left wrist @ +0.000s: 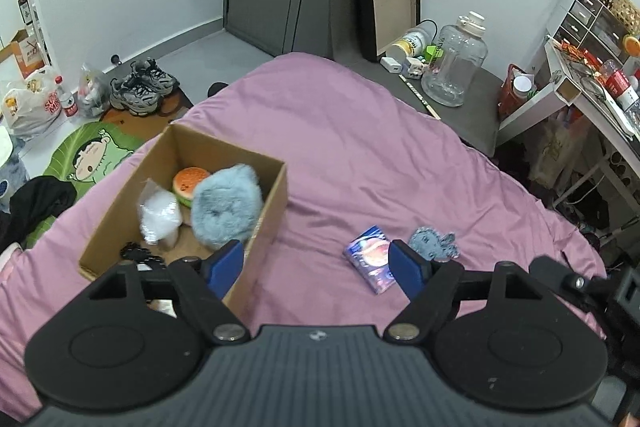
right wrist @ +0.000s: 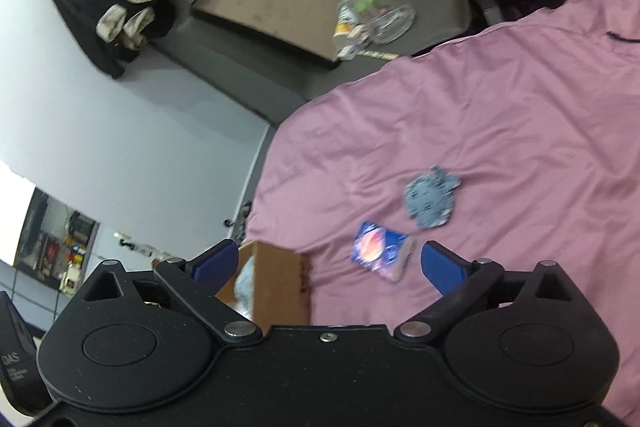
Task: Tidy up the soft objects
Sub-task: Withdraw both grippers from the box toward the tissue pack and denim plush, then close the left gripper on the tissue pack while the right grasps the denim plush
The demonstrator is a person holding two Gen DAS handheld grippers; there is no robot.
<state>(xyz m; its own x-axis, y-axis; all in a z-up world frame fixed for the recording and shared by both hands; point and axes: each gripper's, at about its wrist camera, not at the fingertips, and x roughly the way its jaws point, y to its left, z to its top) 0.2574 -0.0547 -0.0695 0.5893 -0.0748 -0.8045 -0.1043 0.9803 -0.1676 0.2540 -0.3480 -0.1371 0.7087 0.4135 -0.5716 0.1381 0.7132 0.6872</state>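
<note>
Box (left wrist: 260, 223) on bed (left wrist: 360, 131), ahead-left of left gripper (left wrist: 316, 263); fluffy ball (left wrist: 226, 207), burger toy (left wrist: 190, 183), bag (left wrist: 158, 215) inside. Packet (left wrist: 370, 259) ahead-right, small fuzzy toy (left wrist: 434, 243) just right of it.

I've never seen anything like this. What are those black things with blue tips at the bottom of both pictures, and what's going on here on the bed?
They are two hand-held grippers, each with a camera looking along its blue fingers. One picture is from the left gripper, the other from the right gripper. Both are open and hold nothing. On the pink bedspread stands a cardboard box already holding a fluffy blue toy, a burger toy and a white bag. Outside it lie a small blue plush and a colourful packet.
</note>
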